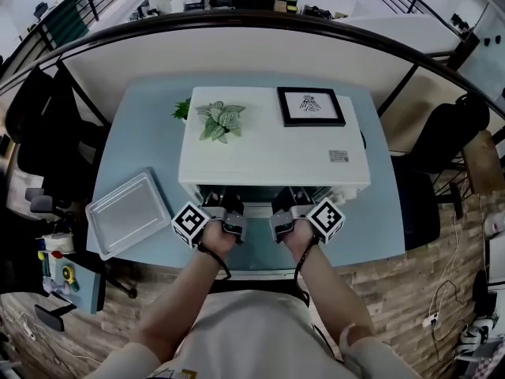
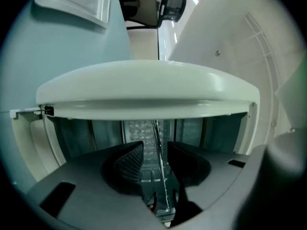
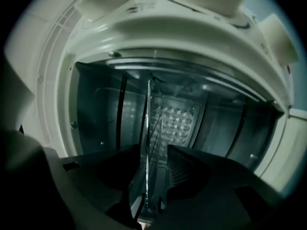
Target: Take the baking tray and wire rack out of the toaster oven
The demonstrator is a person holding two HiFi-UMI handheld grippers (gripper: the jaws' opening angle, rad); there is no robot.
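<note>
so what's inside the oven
The wire rack, edge-on between the jaws of the left gripper and right gripper, and a dimpled back wall. In the head view the oven top hides it all. The tray lies outside.

Leafy plant (image 1: 221, 121); framed picture (image 1: 311, 106) beside it; blue table (image 1: 379, 212); black chair (image 1: 450, 136)

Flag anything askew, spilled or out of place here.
Mostly tidy. The baking tray lies askew at the table's front left corner, one corner seemingly at or past the edge. A potted plant and a framed picture sit on top of the toaster oven, an odd place for them.
</note>
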